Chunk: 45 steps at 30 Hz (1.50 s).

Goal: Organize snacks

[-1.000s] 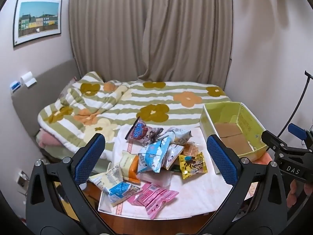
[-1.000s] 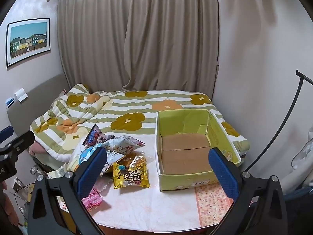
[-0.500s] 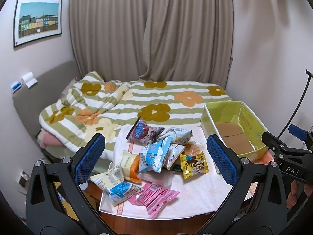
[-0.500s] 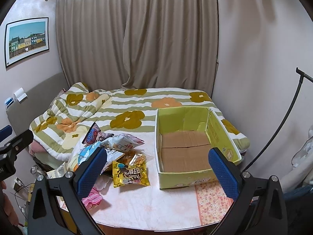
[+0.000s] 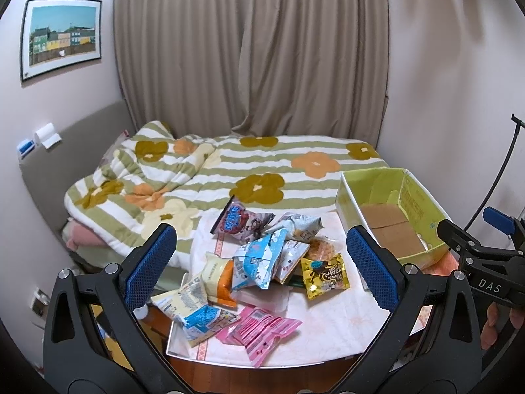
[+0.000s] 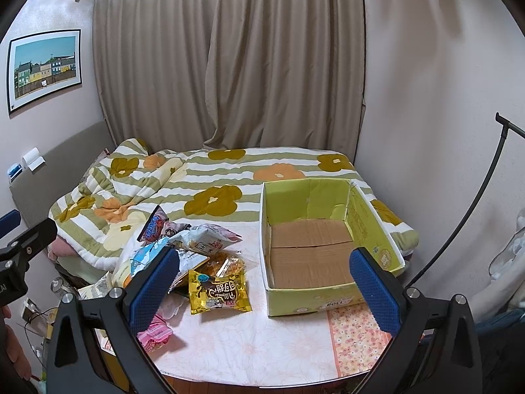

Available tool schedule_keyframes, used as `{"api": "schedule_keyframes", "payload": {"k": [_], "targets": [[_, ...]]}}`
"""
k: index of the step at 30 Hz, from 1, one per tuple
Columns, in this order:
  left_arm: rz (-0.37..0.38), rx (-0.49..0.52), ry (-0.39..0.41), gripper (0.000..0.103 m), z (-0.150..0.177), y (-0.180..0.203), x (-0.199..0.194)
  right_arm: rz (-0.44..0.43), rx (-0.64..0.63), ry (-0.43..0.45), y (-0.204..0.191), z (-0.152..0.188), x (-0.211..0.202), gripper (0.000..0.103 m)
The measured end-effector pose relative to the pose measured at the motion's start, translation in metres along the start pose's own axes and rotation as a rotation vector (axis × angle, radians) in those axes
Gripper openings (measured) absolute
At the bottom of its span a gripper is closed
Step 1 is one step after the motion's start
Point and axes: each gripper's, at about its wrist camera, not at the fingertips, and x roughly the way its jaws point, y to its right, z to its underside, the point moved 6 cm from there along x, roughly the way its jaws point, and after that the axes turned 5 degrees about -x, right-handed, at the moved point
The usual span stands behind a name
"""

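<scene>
Left gripper [image 5: 261,264]: jaws spread wide with nothing between them, hanging above the near left part of the counter over the snack pile; compared with a second ago it sits almost where it was, the view only creeping a touch.
Snack pile [image 5: 262,262]: loose packets heaped on the left half of the counter, overlapping one another, none moved since the earlier frames.
Pink packets [image 5: 262,331]: nearest edge of the pile, lying flat, close to the counter's near rim.
Light blue packet [image 5: 259,259]: middle of the pile, propped on top of the others.
Purple packet [image 5: 241,221]: far side of the pile, next to the bed.
Yellow packet [image 6: 218,292]: right edge of the pile, flat on the counter, between the pile and the box, apart from the box.
Counter [image 6: 262,344]: covered by a pale flowered cloth, with the bed just beyond its far edge.
Bed [image 6: 213,177]: striped quilt with large flowers, behind the counter.
Box [image 6: 374,233]: open yellow-green cardboard box on the right of the counter, its brown floor bare.
Right gripper [image 6: 264,290]: jaws wide apart and holding nothing, above the near edge of the counter in front of the box; the scene sits slightly lower than a second ago.
</scene>
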Motion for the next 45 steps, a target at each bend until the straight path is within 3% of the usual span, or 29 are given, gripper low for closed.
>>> {"api": "schedule_keyframes", "payload": {"k": [45], "targets": [[-0.001, 0.005, -0.007, 0.103, 0.0022, -0.0019, 0.0011, -0.005, 0.0, -0.003, -0.0033, 0.0042, -0.0004, 0.103]]}}
